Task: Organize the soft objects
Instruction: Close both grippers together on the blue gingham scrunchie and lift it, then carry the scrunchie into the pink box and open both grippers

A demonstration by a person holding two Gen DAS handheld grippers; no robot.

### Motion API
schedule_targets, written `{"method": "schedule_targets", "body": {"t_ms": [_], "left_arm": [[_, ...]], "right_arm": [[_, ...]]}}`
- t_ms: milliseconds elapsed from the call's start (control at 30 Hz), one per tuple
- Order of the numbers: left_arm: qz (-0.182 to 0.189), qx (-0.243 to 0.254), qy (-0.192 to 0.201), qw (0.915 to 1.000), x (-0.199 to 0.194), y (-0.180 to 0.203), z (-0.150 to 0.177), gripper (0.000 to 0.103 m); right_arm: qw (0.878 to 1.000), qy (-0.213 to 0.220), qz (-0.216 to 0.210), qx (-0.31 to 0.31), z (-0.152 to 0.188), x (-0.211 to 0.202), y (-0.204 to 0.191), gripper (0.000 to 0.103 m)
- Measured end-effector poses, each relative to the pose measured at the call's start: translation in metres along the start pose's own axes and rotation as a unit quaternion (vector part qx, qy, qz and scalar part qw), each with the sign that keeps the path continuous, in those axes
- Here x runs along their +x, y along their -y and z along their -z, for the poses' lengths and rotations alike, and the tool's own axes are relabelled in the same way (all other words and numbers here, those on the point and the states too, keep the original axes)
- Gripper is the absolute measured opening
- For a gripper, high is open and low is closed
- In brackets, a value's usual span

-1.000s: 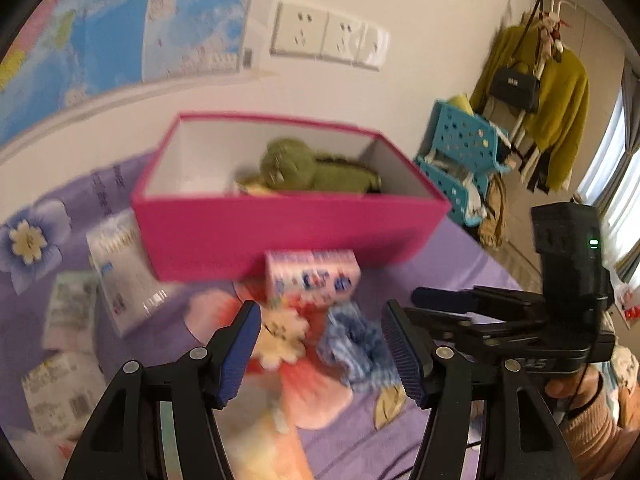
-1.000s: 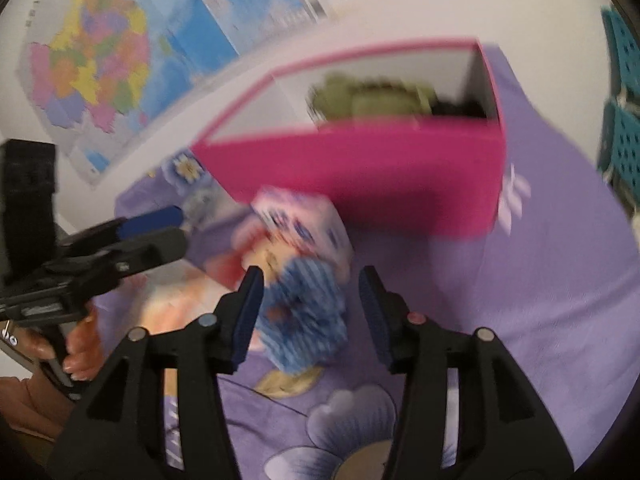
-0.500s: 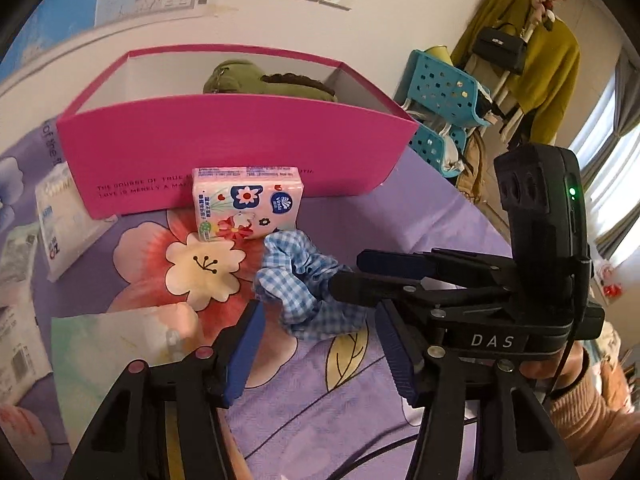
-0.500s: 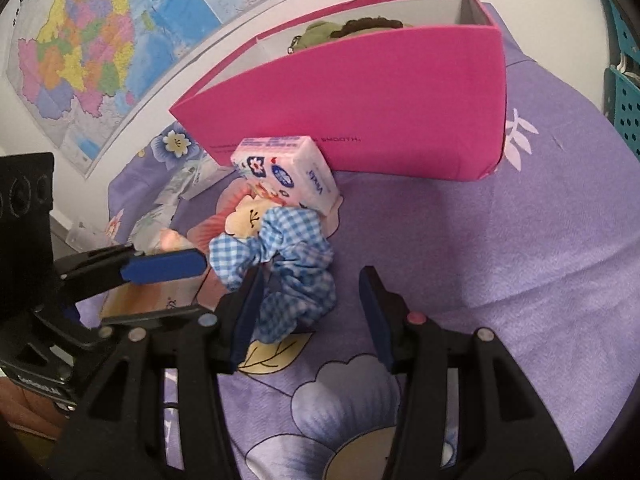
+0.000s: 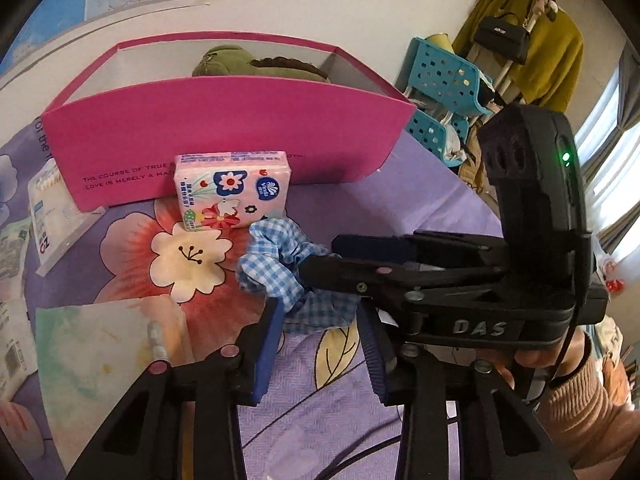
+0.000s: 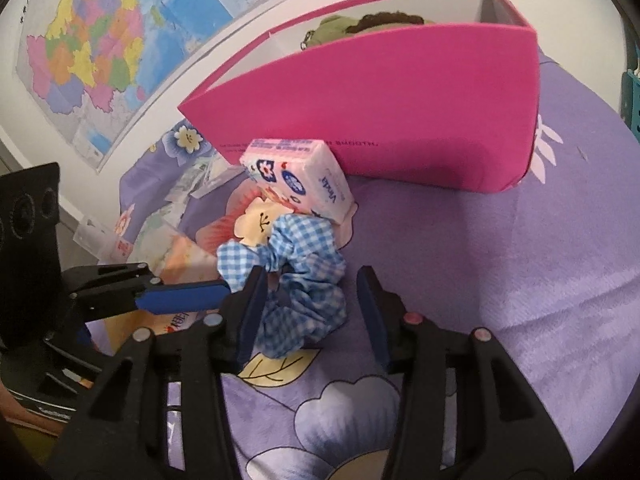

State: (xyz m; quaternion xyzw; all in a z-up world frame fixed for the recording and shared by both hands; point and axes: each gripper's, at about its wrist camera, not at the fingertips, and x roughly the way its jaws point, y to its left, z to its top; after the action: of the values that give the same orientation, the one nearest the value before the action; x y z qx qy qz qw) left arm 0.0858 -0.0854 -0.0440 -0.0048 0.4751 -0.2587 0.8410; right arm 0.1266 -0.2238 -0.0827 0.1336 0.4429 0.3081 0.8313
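Blue gingham scrunchie [image 6: 304, 280] lying crumpled on the purple flowered cover [image 6: 500, 264], just in front of the pink tissue pack [image 6: 298, 184] and touching its lower corner, with the pack itself leaning against the front wall of the pink box [image 6: 400, 92]. Both tools converging on that one scrunchie from the near side. Left gripper [image 5: 322, 340] half narrowed, jaws just been closing, with the near fold of the cloth between the blue pads; left pad against the fabric, right pad seemingly just short of it, so not yet a firm pinch. Right gripper [image 6: 310, 312] at a middling gap, jaws likewise closing a little, left pad brushing the ruffled edge and right pad clear of it – cloth lying in the gap, nothing clamped. Seen from the left wrist, right tool crossing in from the side over the far part of the scrunchie. Long run of the crumpled loop stretching from the tissue pack back toward the grippers, so straight ahead of each. Left tool judged nearer a hold – further closed, more cloth enclosed. Box just beyond the pack, open top, green plush toy [image 5: 228, 60] already inside; probable destination up and over that front wall.
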Motion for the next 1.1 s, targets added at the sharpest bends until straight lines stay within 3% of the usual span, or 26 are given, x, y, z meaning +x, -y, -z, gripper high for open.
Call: {"method": "schedule_targets", "body": {"t_ms": [67, 200, 300, 633, 767, 1100], "left_arm": [[-0.002, 0.0, -0.004, 1.0, 0.001, 0.0, 0.001, 0.032], [-0.001, -0.001, -0.009, 1.0, 0.008, 0.004, 0.0, 0.03], [0.005, -0.007, -0.013, 0.9999, 0.015, 0.003, -0.001, 0.023], [0.023, 0.023, 0.055, 0.9979, -0.016, 0.02, -0.014, 0.019], [0.019, 0.052, 0.087, 0.9947, -0.033, 0.032, -0.034, 0.019], [0.019, 0.073, 0.116, 0.9904, -0.043, 0.044, -0.098, 0.019]], "right_arm": [[1.0, -0.007, -0.004, -0.005, 0.001, 0.004, 0.0, 0.038], [1.0, -0.014, 0.002, -0.015, 0.001, 0.011, -0.002, 0.017], [1.0, -0.009, -0.002, -0.017, 0.002, 0.009, -0.002, 0.011], [0.997, 0.06, -0.02, -0.037, -0.007, -0.043, -0.021, 0.009], [0.994, 0.095, -0.017, -0.052, -0.02, -0.069, -0.029, 0.009], [0.984, 0.162, 0.012, -0.072, -0.068, -0.104, -0.035, 0.009]]}}
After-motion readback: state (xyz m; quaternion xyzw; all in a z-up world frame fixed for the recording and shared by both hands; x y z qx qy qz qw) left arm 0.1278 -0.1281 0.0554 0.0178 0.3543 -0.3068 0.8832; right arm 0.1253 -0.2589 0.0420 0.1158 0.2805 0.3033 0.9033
